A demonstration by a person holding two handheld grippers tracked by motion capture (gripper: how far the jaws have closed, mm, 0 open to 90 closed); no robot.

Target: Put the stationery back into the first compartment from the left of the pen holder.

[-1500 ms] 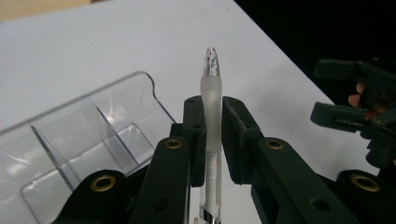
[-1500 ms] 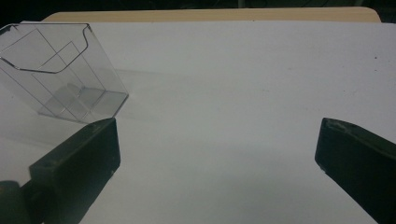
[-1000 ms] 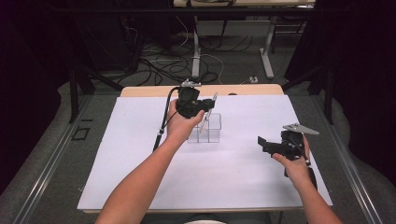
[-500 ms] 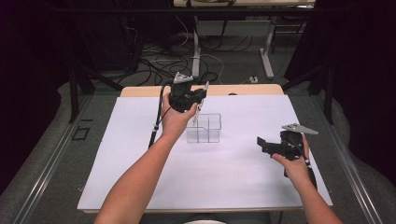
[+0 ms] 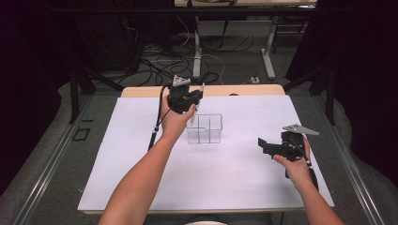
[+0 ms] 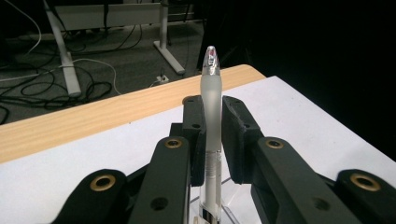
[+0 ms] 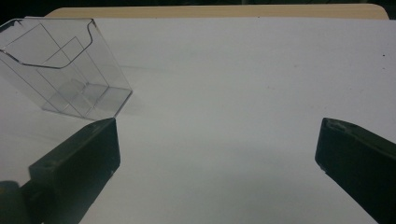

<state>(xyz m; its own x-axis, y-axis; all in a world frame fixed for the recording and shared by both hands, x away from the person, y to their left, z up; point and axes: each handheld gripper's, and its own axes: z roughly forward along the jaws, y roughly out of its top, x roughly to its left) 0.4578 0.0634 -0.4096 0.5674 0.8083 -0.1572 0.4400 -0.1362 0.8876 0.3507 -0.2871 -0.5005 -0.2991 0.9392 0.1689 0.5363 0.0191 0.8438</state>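
The left gripper (image 5: 193,99) clamps the pen (image 6: 211,121) upright, just left of the clear box (image 5: 204,129); right gripper (image 5: 264,144) open, empty

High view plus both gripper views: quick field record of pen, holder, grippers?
pen: frosted pen, upright, clamped between the jaws of the left gripper
holder: clear divided holder, standing on the white sheet, nothing seen inside
pen vs holder: pen at the holder's left rear edge, not yet inside
right gripper: right gripper, jaws wide apart, nothing between them, right of the holder
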